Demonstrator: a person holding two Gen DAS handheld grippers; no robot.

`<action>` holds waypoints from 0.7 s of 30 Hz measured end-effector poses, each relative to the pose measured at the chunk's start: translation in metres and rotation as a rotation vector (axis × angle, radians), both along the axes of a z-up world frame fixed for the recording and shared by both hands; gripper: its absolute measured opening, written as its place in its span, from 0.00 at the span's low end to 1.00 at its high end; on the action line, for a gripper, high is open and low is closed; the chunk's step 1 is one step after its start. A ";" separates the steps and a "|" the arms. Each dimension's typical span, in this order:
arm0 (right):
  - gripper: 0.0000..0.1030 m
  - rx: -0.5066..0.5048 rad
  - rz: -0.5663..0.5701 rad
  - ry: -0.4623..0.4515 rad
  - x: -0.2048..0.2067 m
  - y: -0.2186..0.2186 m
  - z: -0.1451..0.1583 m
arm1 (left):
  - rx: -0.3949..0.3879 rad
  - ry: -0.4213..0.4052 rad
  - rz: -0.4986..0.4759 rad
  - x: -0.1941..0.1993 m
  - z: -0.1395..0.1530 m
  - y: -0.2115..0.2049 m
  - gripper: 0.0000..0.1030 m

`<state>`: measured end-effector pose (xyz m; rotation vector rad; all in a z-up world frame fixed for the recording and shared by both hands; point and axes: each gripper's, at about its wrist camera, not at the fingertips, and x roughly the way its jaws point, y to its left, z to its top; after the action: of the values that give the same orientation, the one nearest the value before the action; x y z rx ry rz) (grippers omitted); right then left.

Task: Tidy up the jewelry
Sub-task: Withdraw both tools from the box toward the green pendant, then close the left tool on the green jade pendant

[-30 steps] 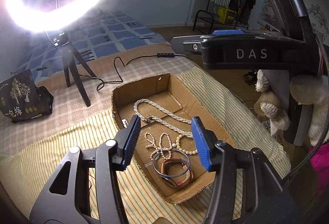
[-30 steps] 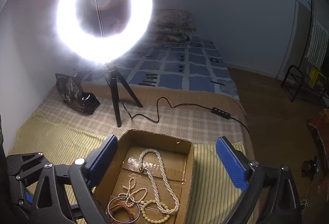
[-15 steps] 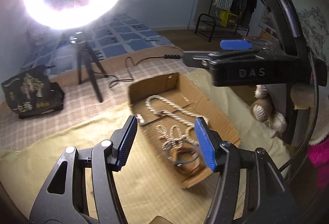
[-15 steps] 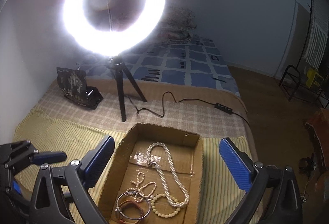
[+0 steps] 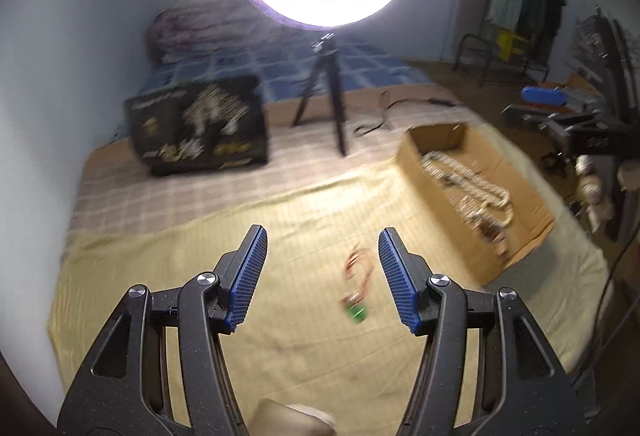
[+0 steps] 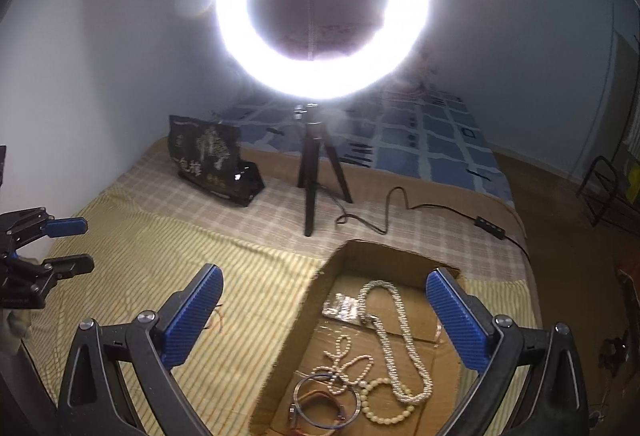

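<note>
A shallow cardboard box (image 6: 320, 300) on the yellow striped cloth holds a long white pearl necklace (image 6: 400, 348), smaller bead strings (image 6: 348, 368) and bangles (image 6: 320, 404). It also shows blurred in the left wrist view (image 5: 440, 204). A thin red cord with a green pendant (image 5: 356, 312) lies on the cloth left of the box. My left gripper (image 5: 322, 272) is open and empty above the cloth, the pendant between its fingers in view. My right gripper (image 6: 320, 320) is open and empty over the box's left wall. The left gripper (image 6: 64, 248) shows at the far left.
A ring light on a black tripod (image 6: 316, 172) stands behind the box, its cable (image 6: 384, 212) trailing right. A black printed bag (image 6: 212, 164) sits at the back left. The bed edge drops off to the right of the box (image 5: 592, 260).
My left gripper has swung left, off the box and over the cloth where the pendant lies. My right gripper has drifted slightly left, staying open above the box.
</note>
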<state>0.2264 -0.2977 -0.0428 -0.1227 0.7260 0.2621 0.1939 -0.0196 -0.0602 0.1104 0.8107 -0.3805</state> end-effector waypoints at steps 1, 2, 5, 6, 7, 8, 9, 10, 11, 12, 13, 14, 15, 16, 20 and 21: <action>1.00 0.005 0.019 0.005 -0.001 0.006 -0.002 | 0.007 0.014 0.010 -0.001 -0.006 0.007 0.58; 1.00 0.006 0.027 0.010 -0.002 0.009 -0.004 | 0.011 0.023 0.015 -0.001 -0.010 0.011 0.58; 1.00 0.004 0.051 0.028 -0.003 0.022 -0.012 | 0.010 0.060 0.028 -0.004 -0.027 0.022 0.58; 0.98 0.001 0.059 0.035 -0.003 0.026 -0.015 | 0.001 0.077 0.028 -0.005 -0.033 0.024 0.58; 0.98 -0.002 0.067 0.041 -0.003 0.030 -0.017 | -0.013 0.092 0.023 -0.006 -0.039 0.026 0.58; 0.97 -0.004 0.071 0.046 -0.003 0.031 -0.019 | -0.021 0.099 0.020 -0.008 -0.042 0.025 0.58; 0.95 -0.005 0.075 0.052 -0.004 0.034 -0.021 | -0.030 0.111 0.016 -0.009 -0.048 0.024 0.58; 0.94 -0.004 0.082 0.062 -0.004 0.036 -0.023 | -0.038 0.124 0.009 -0.011 -0.054 0.023 0.58; 0.92 -0.001 0.088 0.071 -0.004 0.037 -0.025 | -0.044 0.136 0.001 -0.011 -0.059 0.020 0.58; 0.89 0.000 0.091 0.078 -0.005 0.038 -0.027 | -0.049 0.145 -0.004 -0.012 -0.063 0.018 0.58; 0.88 -0.001 0.095 0.084 -0.006 0.039 -0.028 | -0.052 0.157 -0.008 -0.012 -0.067 0.015 0.58; 0.87 -0.004 0.097 0.086 -0.007 0.039 -0.030 | -0.056 0.169 -0.013 -0.012 -0.072 0.012 0.58; 0.86 -0.009 0.098 0.086 -0.008 0.040 -0.031 | -0.063 0.183 -0.015 -0.012 -0.078 0.009 0.58; 0.85 -0.013 0.100 0.087 -0.009 0.040 -0.033 | -0.067 0.196 -0.020 -0.012 -0.082 0.006 0.58; 0.79 -0.001 0.110 0.105 -0.012 0.040 -0.037 | -0.078 0.249 -0.035 -0.011 -0.103 -0.008 0.57; 0.78 0.001 0.113 0.108 -0.013 0.040 -0.037 | -0.084 0.266 -0.036 -0.010 -0.109 -0.012 0.53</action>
<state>0.2137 -0.2578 -0.0799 -0.1495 0.8275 0.3792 0.1838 -0.0320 -0.1691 -0.0043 1.0543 -0.4689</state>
